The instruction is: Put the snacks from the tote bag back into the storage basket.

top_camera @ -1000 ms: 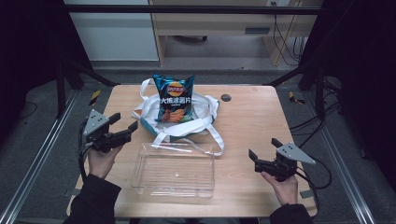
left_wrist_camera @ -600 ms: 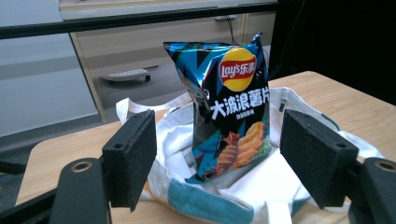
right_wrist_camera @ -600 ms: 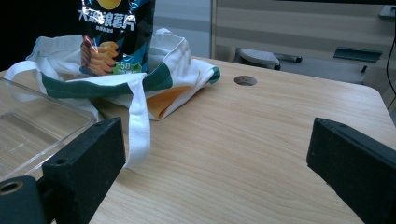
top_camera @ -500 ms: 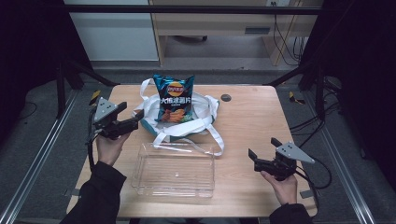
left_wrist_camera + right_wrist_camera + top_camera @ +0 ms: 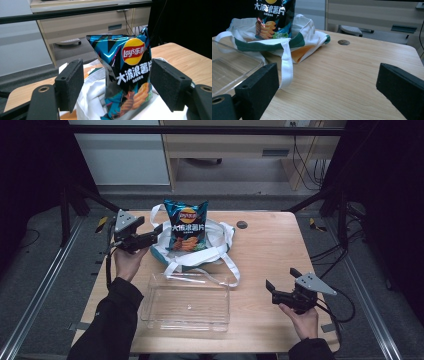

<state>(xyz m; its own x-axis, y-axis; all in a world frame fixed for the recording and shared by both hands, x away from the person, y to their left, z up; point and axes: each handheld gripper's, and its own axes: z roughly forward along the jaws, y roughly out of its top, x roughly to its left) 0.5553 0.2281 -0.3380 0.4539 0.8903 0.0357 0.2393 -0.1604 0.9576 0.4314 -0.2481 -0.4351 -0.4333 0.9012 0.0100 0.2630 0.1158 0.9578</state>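
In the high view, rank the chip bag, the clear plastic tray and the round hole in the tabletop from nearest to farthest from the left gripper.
1. Chip bag: just ahead of the left gripper, upright in the white tote.
2. Clear plastic tray: at the table's near edge.
3. Round hole: beyond the bag, toward the right.

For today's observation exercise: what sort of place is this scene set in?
Probably a lab or office workroom set up for recording. A wooden table stands inside a dark metal frame, loose cables hang behind it, and a plain desk stands against the back wall.
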